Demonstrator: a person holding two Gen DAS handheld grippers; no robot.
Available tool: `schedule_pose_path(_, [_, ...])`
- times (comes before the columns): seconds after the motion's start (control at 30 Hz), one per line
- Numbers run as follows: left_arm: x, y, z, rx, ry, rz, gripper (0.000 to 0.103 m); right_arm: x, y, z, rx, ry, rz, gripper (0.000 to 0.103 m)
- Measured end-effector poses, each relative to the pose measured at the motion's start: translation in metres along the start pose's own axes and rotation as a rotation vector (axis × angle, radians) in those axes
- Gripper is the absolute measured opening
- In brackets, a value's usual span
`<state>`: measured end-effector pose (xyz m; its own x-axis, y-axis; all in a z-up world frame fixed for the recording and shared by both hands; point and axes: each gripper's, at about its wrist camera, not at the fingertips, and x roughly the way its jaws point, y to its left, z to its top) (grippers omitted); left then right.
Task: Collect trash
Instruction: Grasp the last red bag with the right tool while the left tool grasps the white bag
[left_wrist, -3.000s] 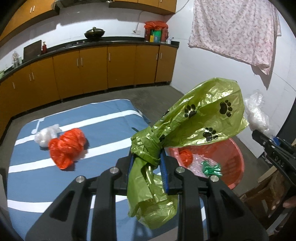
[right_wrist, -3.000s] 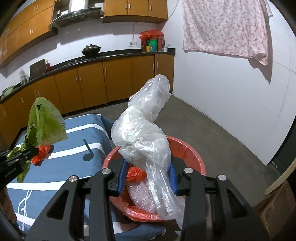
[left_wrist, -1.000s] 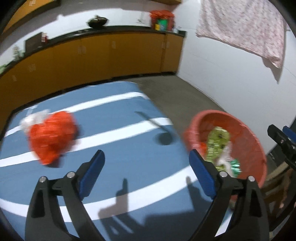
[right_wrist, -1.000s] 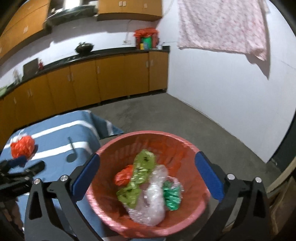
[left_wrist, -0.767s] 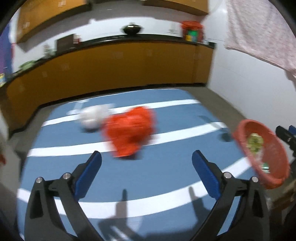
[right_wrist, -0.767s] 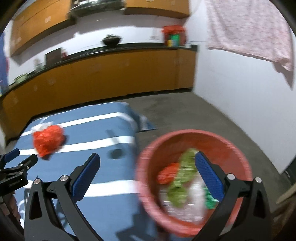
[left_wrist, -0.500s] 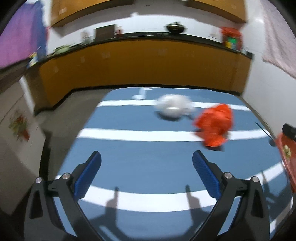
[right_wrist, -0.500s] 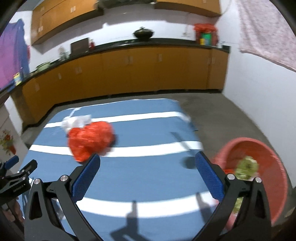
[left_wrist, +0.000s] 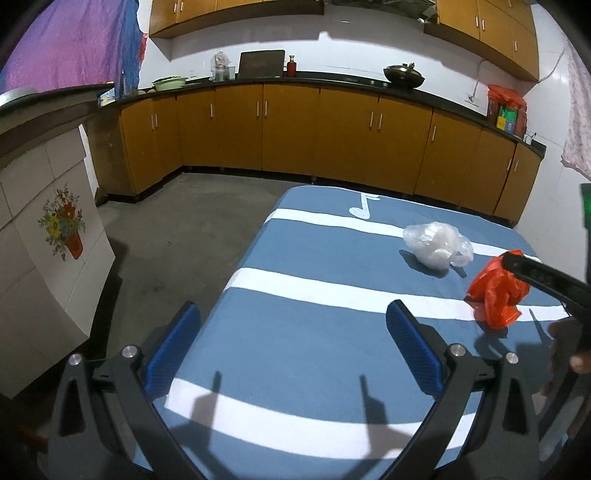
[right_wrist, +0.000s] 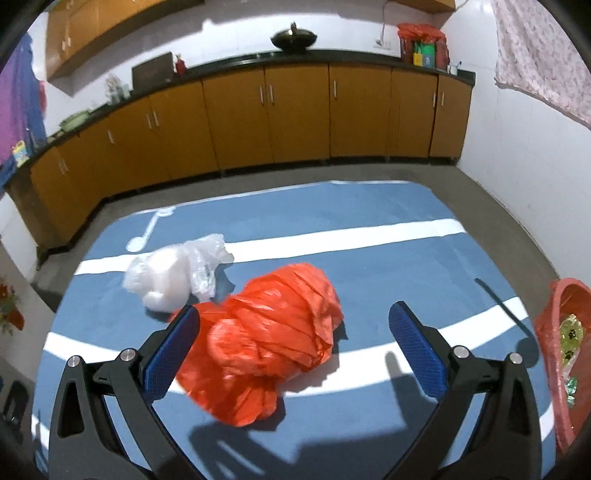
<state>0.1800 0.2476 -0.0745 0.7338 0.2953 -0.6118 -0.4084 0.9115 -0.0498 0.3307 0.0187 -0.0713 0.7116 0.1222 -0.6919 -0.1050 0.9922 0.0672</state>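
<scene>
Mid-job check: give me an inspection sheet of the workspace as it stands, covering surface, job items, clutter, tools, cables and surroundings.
Surface: blue cloth with white stripes over the table.
Job's things: crumpled orange plastic bag and clear plastic bag lie close together on the cloth; red plastic basin off the right edge holds a green paw-print bag.
Clutter: nothing seen on the cloth.
Grippers: left tool open, empty, over bare cloth; right tool open, straddling the orange bag, not closed on it.
Cables: one white cord on the wall by the upper cabinets.
Surroundings: orange kitchen cabinets, black wok, hanging pink floral cloth.
</scene>
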Motion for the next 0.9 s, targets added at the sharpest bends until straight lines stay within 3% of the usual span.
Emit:
schedule_pose_path(0.1, [0.006, -0.003, 0.001, 0.005, 0.002, -0.007, 0.099, 0.008, -0.001, -0.005, 0.000, 0.021, 0.044, 0.098])
schedule_pose_path(0.17, [0.010, -0.007, 0.002, 0.016, 0.001, -0.016, 0.099, 0.013, 0.000, -0.008, -0.027, 0.047, 0.071, 0.074])
schedule_pose_path(0.23, [0.015, -0.010, 0.005, 0.028, -0.001, -0.024, 0.099, 0.018, -0.001, -0.013, -0.050, 0.090, 0.102, 0.056])
schedule_pose_path(0.33, [0.019, -0.018, 0.009, 0.035, -0.013, -0.044, 0.099, 0.015, -0.008, -0.016, -0.036, 0.091, 0.123, 0.046])
schedule_pose_path(0.6, [0.042, -0.061, 0.029, 0.072, -0.024, -0.117, 0.099, -0.018, -0.063, -0.026, -0.026, 0.026, 0.030, 0.042])
schedule_pose_path(0.9, [0.100, -0.139, 0.059, 0.221, 0.000, -0.193, 0.099, -0.040, -0.123, -0.032, 0.042, 0.009, -0.029, 0.042])
